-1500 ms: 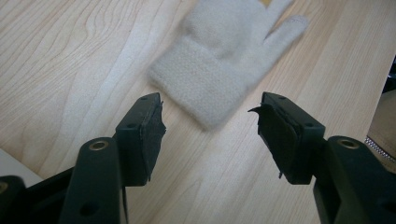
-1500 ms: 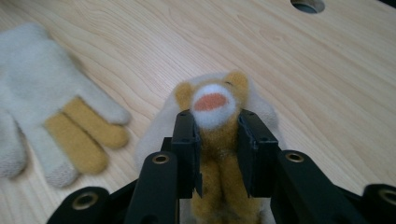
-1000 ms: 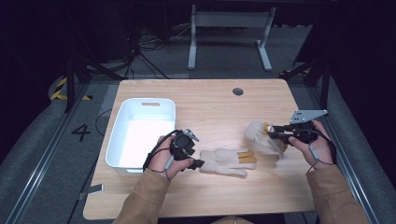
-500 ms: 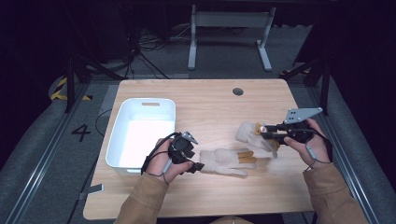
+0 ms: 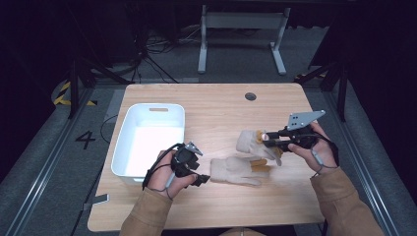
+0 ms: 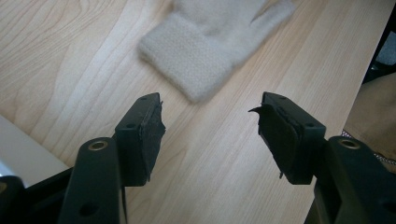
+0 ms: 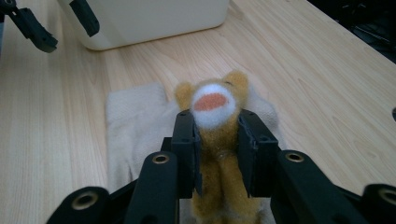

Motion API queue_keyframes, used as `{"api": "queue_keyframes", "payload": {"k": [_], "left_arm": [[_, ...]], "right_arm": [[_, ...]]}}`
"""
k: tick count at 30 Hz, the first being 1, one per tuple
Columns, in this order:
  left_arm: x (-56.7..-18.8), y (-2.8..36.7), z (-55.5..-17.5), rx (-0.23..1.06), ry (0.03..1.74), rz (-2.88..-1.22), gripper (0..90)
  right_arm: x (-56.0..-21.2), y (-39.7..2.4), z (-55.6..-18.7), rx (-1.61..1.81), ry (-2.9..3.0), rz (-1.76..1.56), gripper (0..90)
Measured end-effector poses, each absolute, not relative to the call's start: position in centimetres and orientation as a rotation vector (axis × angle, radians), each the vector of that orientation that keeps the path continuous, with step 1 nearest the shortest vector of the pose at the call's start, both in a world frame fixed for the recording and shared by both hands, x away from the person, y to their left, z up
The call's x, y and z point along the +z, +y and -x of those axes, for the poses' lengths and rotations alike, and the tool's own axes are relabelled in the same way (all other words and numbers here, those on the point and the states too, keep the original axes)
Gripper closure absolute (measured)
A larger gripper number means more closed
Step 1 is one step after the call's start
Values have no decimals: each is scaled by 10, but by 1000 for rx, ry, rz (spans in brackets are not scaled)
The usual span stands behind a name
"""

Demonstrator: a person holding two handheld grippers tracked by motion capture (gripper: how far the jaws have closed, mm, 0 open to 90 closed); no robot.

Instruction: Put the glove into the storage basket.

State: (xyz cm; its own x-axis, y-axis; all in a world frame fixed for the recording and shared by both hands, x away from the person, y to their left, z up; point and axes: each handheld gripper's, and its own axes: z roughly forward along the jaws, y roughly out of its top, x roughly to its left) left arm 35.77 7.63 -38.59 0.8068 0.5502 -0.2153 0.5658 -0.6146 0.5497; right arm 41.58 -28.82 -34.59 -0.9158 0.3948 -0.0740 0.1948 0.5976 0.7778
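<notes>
Two cream gloves [image 5: 236, 169] lie on the pale wooden surface [image 5: 221, 113], right of a white tub [image 5: 150, 140]; dark floor with cables surrounds it. Right gripper [image 7: 217, 140] clamps a tan plush toy [image 7: 217, 112] above one glove, while left gripper [image 6: 210, 128] hangs open, empty, near the other's cuff.

Table [image 5: 221, 113]: light wooden top, pale grain, standing in the middle of a dark room.
Grommet hole [image 5: 251, 96]: round and dark, near the table's far edge, right of its centre.
Floor [image 5: 162, 59]: grey carpet around the table, dim beyond its far edge.
Floor mark [image 5: 85, 139]: a painted "4" left of the table.
Hazard tape [image 5: 63, 93]: yellow-black stripes, left of the table's far corner.
Metal stand [image 5: 241, 29]: grey legs beyond the table's far edge.
Cables [image 5: 147, 46]: black, tangled, beyond the table's far-left corner.
</notes>
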Motion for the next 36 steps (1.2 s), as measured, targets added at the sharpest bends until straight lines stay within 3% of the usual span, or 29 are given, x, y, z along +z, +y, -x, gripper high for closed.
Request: {"api": "queue_keyframes", "payload": {"k": [36], "left_arm": [[-388, 70, -359, -44, 804, -2388, 406]], "right_arm": [[-376, -235, -409, 1301, 2755, -251, 704]]}}
